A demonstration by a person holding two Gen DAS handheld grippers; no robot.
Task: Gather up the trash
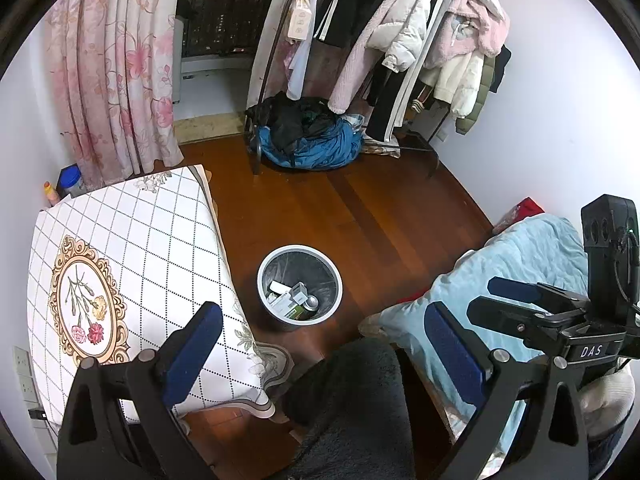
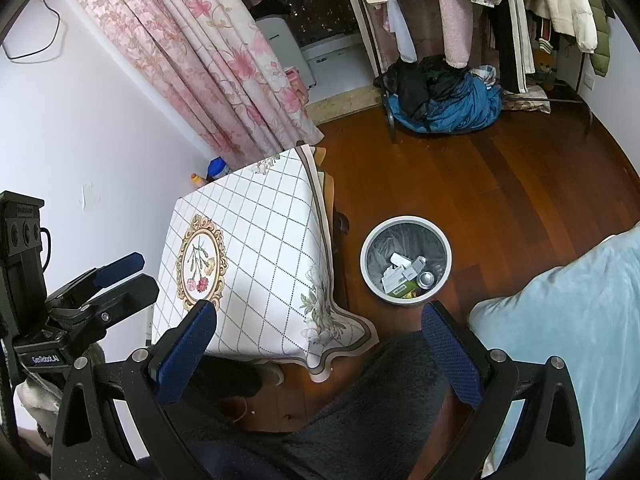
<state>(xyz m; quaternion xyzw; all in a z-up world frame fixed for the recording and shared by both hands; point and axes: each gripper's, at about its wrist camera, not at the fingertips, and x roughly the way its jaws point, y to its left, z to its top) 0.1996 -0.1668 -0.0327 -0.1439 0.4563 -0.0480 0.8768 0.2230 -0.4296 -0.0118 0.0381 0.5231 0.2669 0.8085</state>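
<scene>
Both tools (image 1: pixel 320 344) (image 2: pixel 318 336) gape empty — bin (image 1: pixel 299 282) holds boxes and 1 can, labels unreadable.

A checked tablecloth (image 1: pixel 152 248) is draping the table on the left, a pink floral curtain (image 1: pixel 116 68) is hanging behind it, coats (image 1: pixel 404 28) are crowding the far rack, and a blue bundle (image 1: pixel 316 142) is lying beneath them.

Trash-filled bin (image 2: pixel 405 227) beside draped table (image 2: pixel 256 240)
</scene>
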